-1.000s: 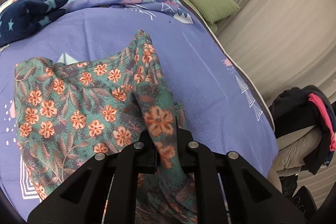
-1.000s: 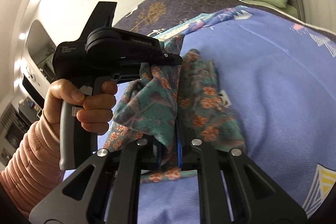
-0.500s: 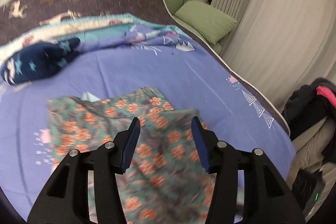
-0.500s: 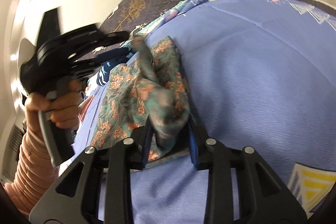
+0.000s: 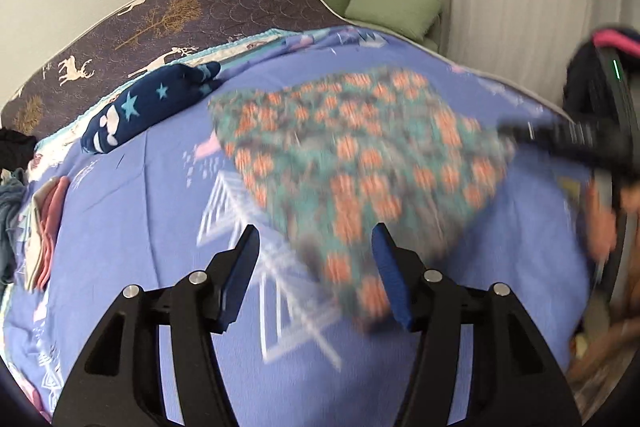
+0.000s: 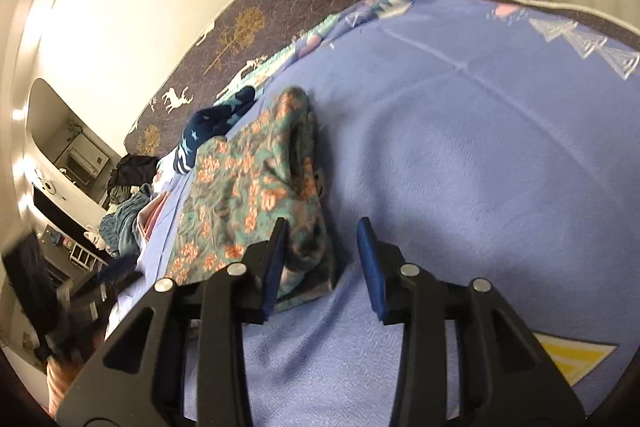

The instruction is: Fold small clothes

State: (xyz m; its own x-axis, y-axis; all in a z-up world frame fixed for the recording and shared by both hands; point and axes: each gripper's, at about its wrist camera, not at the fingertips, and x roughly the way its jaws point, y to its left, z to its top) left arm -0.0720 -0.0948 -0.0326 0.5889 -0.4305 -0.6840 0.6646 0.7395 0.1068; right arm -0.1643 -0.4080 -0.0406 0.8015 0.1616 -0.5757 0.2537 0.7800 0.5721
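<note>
A teal garment with orange flowers (image 5: 360,155) lies folded on the blue bedspread (image 5: 160,195); it is blurred in the left wrist view. It also shows in the right wrist view (image 6: 244,195), with its near edge bunched. My left gripper (image 5: 314,263) is open and empty, above the garment's near left corner. My right gripper (image 6: 322,255) is open and empty, its left finger (image 6: 276,259) over the garment's near right corner. The right gripper (image 5: 560,137) shows blurred at the right of the left wrist view.
A navy star-print garment (image 5: 148,105) lies behind the floral one, also in the right wrist view (image 6: 208,129). Folded pink and white clothes (image 5: 44,227) sit at the bed's left edge. Green pillows (image 5: 394,9) and curtains stand at the back right. Dark clothes (image 6: 132,167) pile up beyond the bed.
Both grippers have let go of the floral garment and opened. The garment now lies on the bedspread. Both grippers have pulled back from it.
</note>
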